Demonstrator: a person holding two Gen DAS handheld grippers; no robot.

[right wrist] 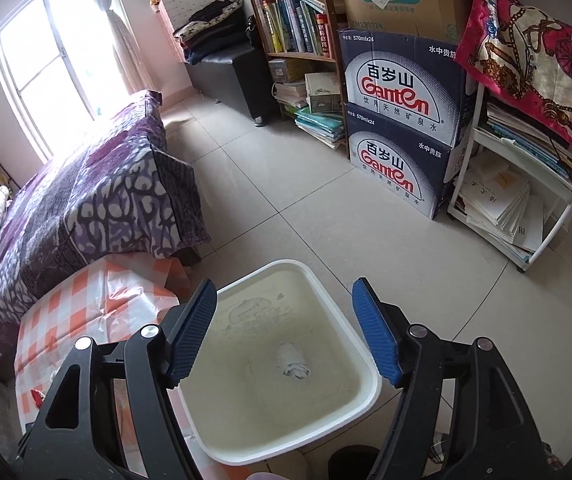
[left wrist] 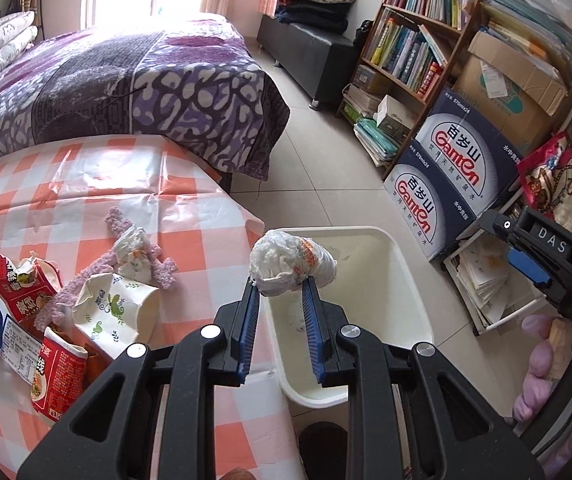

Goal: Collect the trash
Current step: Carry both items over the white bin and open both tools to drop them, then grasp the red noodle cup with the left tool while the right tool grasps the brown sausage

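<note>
So, quick update from my end of the rig: the left gripper [left wrist: 280, 286] is clamped on a crumpled white plastic wad [left wrist: 291, 262] with some orange print on it, pinched right at the fingertips and hanging out past them. It sits over the near rim of the white bin [left wrist: 409, 280], which I'd say is the whole point of holding it by the tips, so it can drop clean without the jaws snagging it. The right gripper [right wrist: 284, 330] is spread wide with nothing between its pads, parked straight above the same bin, so I reckon it's just done its drop. The right wrist view is the only one that shows what's in there: one small pale bundle [right wrist: 293, 362] on the bin floor, just ahead of the open tips. The left view can't see that, but it shows what the right misses, namely the rest of the mess on the checkered table [left wrist: 190, 216] off to the left of the closed tongs: a squashed paper cup [left wrist: 116, 306], red snack wrappers [left wrist: 26, 284] and a purple fuzzy cloth [left wrist: 138, 256]. Plenty left to collect, I think.
</note>
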